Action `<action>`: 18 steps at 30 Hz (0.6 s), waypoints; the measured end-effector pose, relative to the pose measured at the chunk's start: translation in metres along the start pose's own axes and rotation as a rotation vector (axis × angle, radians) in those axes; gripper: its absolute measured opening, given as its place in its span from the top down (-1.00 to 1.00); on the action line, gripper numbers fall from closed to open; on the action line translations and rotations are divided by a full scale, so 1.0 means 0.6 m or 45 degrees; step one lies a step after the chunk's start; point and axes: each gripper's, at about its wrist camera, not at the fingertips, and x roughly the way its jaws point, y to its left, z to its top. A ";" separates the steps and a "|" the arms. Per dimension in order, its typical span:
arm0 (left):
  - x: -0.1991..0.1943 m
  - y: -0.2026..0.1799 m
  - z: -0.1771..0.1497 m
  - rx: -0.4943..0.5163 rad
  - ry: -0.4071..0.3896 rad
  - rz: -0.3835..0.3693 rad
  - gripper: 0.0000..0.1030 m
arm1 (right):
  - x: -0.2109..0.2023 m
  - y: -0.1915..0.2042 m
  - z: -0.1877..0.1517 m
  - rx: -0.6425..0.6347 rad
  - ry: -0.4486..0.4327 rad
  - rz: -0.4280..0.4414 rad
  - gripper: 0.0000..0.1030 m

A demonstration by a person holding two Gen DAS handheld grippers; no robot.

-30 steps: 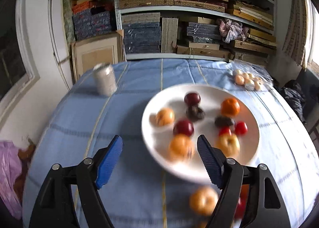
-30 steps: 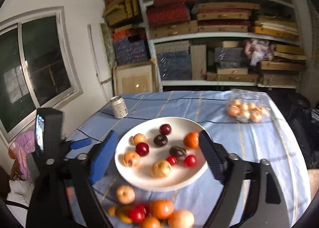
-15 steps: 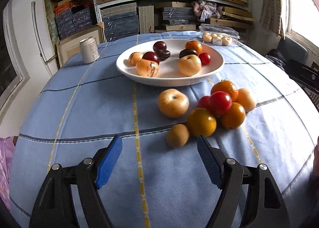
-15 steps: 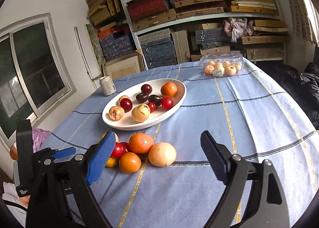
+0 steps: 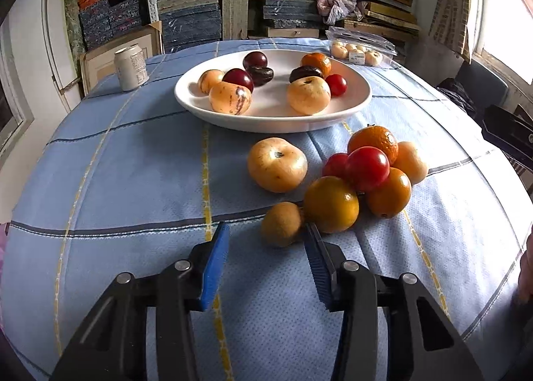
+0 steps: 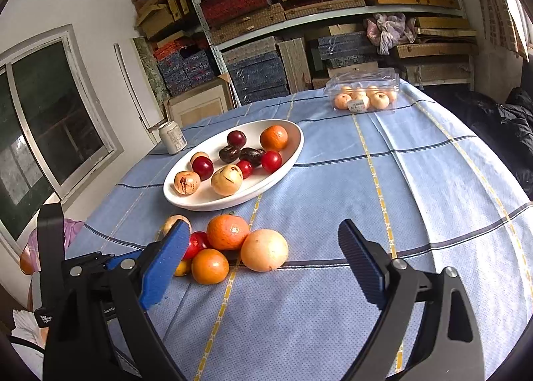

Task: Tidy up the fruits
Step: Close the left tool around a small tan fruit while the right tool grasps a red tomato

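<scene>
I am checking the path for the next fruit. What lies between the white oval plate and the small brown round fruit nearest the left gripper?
In the left wrist view, between the white oval plate and the small brown round fruit lies one pale yellow apple-like fruit.

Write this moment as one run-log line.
left gripper: closing toward brown fruit, no grip | right gripper: open, empty | loose fruits before plate

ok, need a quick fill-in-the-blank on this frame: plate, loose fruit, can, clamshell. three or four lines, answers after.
1. The white plate holds ____ orange citrus fruit.
2. The drink can stands ____ on the tablecloth.
3. The clear clamshell box has its lid ____.
4. The small brown fruit lies just ahead of the ____ gripper.

Missing words: one; upright; closed; left
</scene>
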 end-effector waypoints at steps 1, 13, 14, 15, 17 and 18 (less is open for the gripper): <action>0.000 0.000 0.000 -0.002 -0.001 -0.005 0.13 | 0.001 0.000 0.000 -0.003 0.004 0.000 -0.72; 0.012 0.005 0.006 -0.025 0.017 -0.061 0.50 | 0.016 0.005 -0.003 -0.021 0.049 -0.012 -0.72; 0.014 0.006 0.007 -0.027 0.022 -0.060 0.50 | 0.018 0.007 -0.005 -0.033 0.056 -0.014 -0.72; 0.015 0.007 0.008 -0.031 0.025 -0.059 0.50 | 0.018 0.008 -0.005 -0.042 0.059 -0.014 -0.72; 0.016 0.007 0.009 -0.037 0.024 -0.057 0.50 | 0.020 0.011 -0.008 -0.060 0.064 -0.010 -0.72; 0.015 0.009 0.009 -0.042 0.022 -0.050 0.50 | 0.021 0.016 -0.010 -0.077 0.069 -0.008 -0.72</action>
